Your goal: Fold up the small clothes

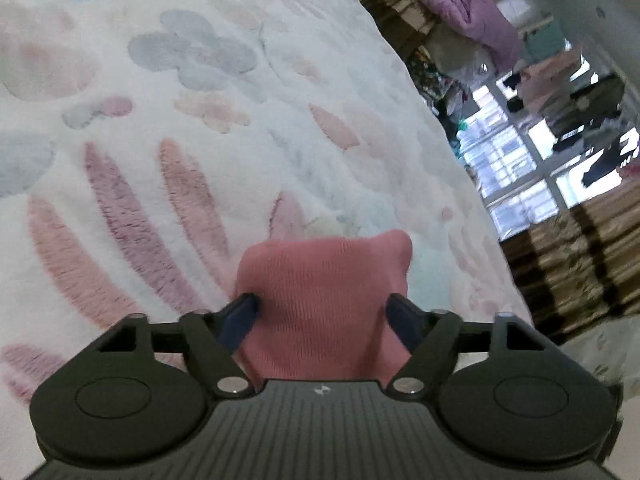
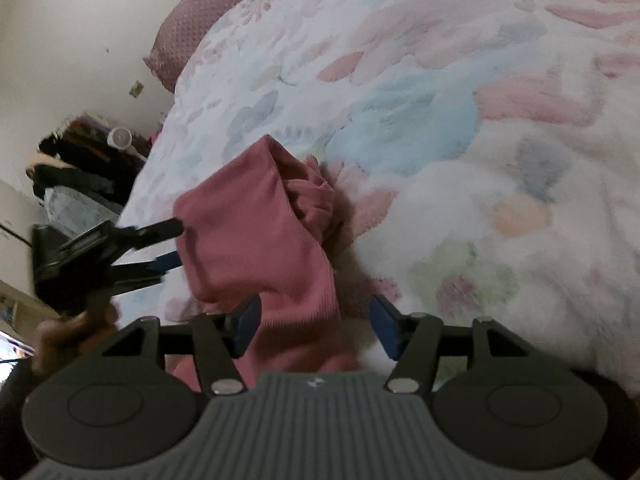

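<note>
A small pink ribbed garment (image 2: 256,232) lies bunched on the floral bedspread (image 2: 440,120). In the left wrist view its cloth (image 1: 324,300) fills the gap between my left gripper's (image 1: 322,312) spread blue-padded fingers. In the right wrist view that left gripper (image 2: 176,240) reaches in from the left, its fingertips at the garment's left edge. My right gripper (image 2: 316,320) is open, with part of the garment passing between its fingers, close to the left pad (image 2: 246,324).
A dusty pink pillow (image 2: 208,20) lies at the head of the bed against the wall. Dark clothes (image 2: 76,168) are piled beside the bed. In the left wrist view a window (image 1: 540,152), striped curtains (image 1: 580,264) and a purple jacket (image 1: 476,16) lie beyond the bed edge.
</note>
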Demonstrator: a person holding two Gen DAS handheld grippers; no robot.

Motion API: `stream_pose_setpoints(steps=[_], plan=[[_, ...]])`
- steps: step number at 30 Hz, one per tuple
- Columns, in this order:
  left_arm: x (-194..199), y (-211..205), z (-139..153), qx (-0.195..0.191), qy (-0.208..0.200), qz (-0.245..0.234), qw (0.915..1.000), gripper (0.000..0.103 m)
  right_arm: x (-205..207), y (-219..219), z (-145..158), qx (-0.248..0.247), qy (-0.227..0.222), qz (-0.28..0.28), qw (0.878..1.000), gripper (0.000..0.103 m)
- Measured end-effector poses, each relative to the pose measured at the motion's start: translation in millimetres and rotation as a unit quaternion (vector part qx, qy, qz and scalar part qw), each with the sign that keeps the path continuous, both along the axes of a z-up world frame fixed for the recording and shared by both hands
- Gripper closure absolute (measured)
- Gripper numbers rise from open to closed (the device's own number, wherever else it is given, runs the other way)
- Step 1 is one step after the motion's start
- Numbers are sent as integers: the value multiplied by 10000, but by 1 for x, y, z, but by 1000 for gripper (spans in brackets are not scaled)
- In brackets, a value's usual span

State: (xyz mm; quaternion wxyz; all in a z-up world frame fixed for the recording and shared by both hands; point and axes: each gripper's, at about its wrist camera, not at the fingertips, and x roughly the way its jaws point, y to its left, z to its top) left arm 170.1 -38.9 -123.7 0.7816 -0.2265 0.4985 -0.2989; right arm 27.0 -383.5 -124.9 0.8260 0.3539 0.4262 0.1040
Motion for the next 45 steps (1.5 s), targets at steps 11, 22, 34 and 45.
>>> stream_pose_setpoints(steps=[11, 22, 34, 45], plan=[[44, -9, -53, -582, 918, 541, 9926, 4, -18, 21, -9, 223, 329, 246, 9989, 38], [45, -20, -51, -551, 888, 378, 9938, 7, 6, 44, -35, 283, 1170, 278, 9923, 25], [32, 18, -50, -1286, 938, 419, 9864, 8, 4, 29, -18, 376, 897, 308, 9948, 26], [51, -16, -64, -821, 882, -115, 9926, 4, 14, 43, -45, 603, 1073, 435, 9914, 22]])
